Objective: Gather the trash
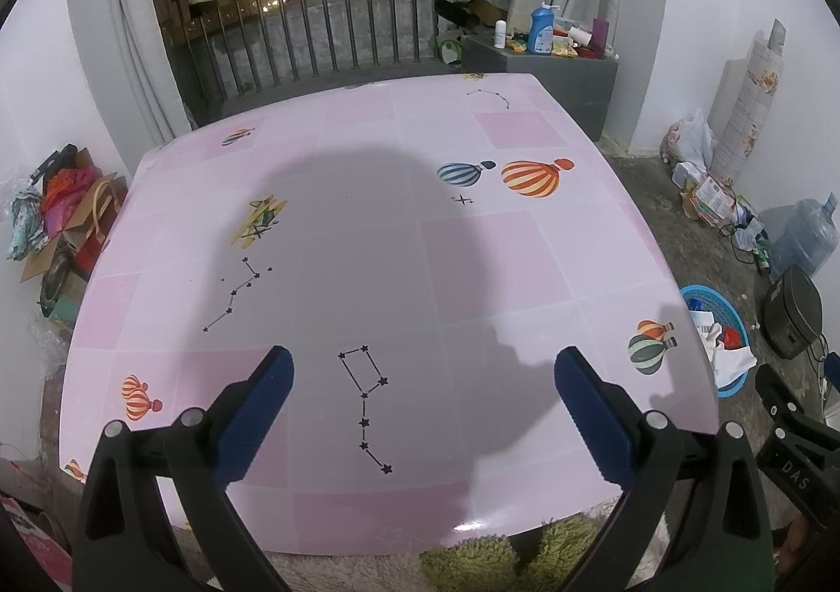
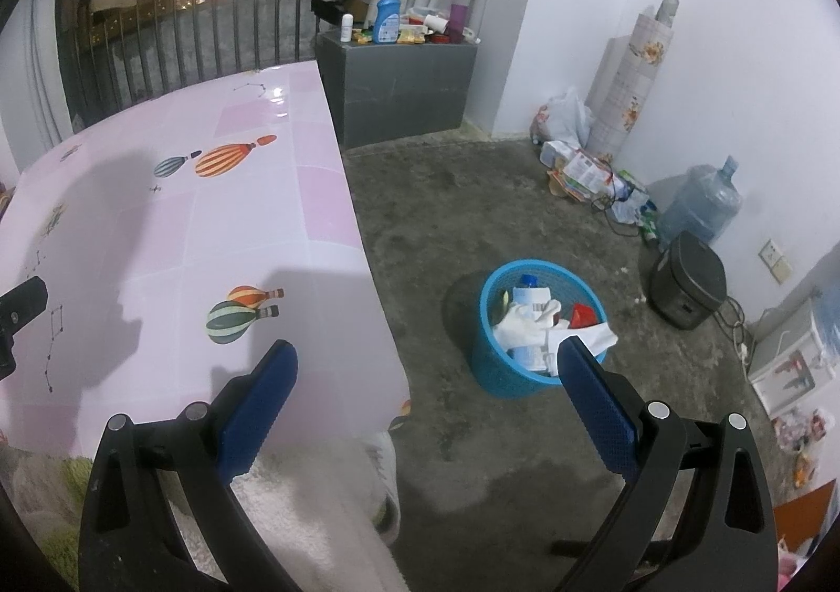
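Left gripper (image 1: 424,371), right gripper (image 2: 428,366): both gaping, holding nothing; blue trash basket (image 2: 491,371) sitting beside pink table (image 2: 157,235), grey cabinet (image 2: 399,83) standing behind.

Table (image 1: 367,235) ahead, railing (image 1: 325,30) behind it. Basket (image 2: 504,377) on floor (image 2: 472,224) right of table, holding paper scraps (image 2: 530,324). Cabinet (image 2: 399,83) at table's far right corner, with bottle (image 2: 387,19) on top. Water jug (image 2: 701,203) against right wall, beyond basket. Bags (image 1: 58,219) left of table.
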